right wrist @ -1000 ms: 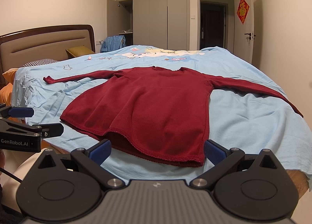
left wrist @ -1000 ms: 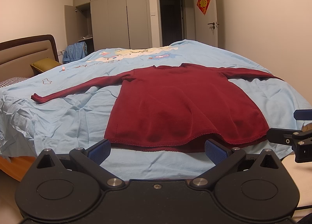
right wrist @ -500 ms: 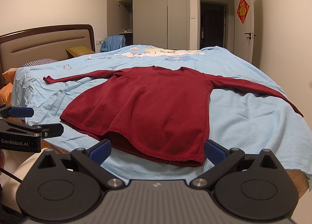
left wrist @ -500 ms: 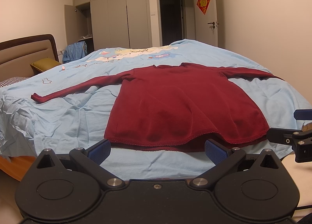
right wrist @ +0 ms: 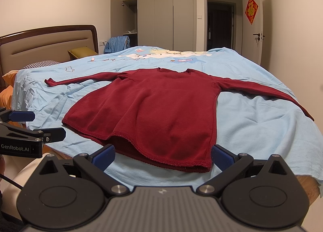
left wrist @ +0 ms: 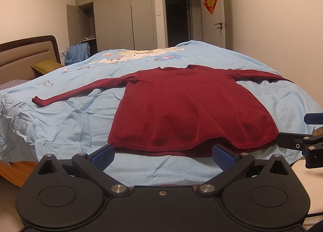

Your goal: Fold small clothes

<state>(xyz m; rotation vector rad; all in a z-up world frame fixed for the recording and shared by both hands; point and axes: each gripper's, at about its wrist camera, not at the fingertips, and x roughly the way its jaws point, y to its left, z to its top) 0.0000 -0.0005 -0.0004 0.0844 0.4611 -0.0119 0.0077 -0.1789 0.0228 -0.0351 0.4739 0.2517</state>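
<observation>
You face a dark red sweater (left wrist: 185, 108) on a light blue bedsheet (left wrist: 76, 119) with a pale cartoon print — beside it, a houndstooth pillow (right wrist: 41, 64) and an olive cushion (right wrist: 82, 51).

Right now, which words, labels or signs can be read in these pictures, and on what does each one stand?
"GenRobot.AI": white print on the black body of the left gripper, seen from the right wrist.
"福": gold character on the red diamond decoration on the open door.
Bedsheet cartoon print: any lettering too small to read.
</observation>
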